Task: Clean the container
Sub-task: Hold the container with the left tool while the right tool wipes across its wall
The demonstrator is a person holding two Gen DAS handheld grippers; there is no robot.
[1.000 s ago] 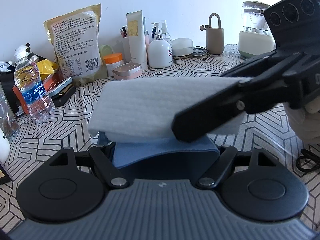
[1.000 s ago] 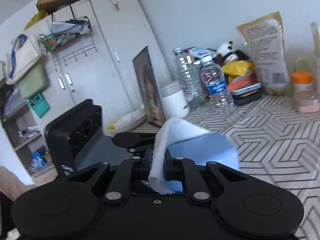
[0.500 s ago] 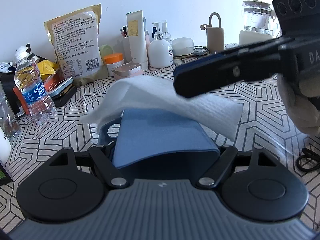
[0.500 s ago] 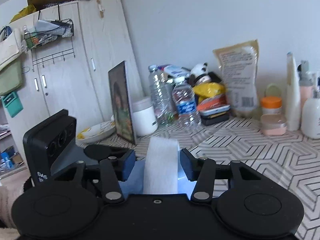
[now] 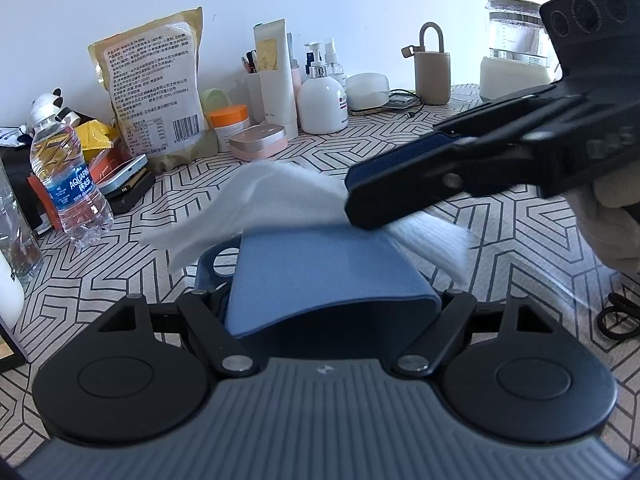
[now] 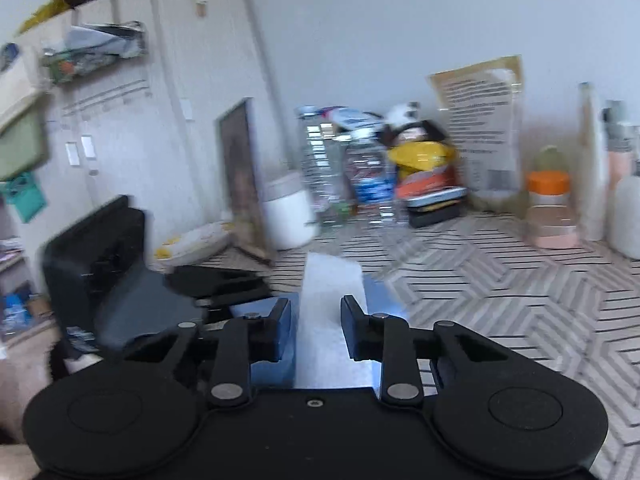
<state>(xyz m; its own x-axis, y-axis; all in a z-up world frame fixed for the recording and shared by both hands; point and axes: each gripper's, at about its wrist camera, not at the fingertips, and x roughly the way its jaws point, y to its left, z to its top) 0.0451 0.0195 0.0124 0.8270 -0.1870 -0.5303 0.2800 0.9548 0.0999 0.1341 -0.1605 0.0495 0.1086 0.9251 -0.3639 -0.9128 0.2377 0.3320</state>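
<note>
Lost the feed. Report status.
Left tongs shut on blue container. Right tongs open, wipe loose between the fingers, draped over the container. Nothing in the way.

Left gripper [image 5: 332,280] fingers clamped; right gripper [image 6: 316,330] fingers parted, reaching across the left.

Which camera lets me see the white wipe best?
The left wrist view: the white wipe spreads wide over the blue container, sharp except its right end. The right wrist view shows only a narrow, blurry strip between the open jaws.
</note>
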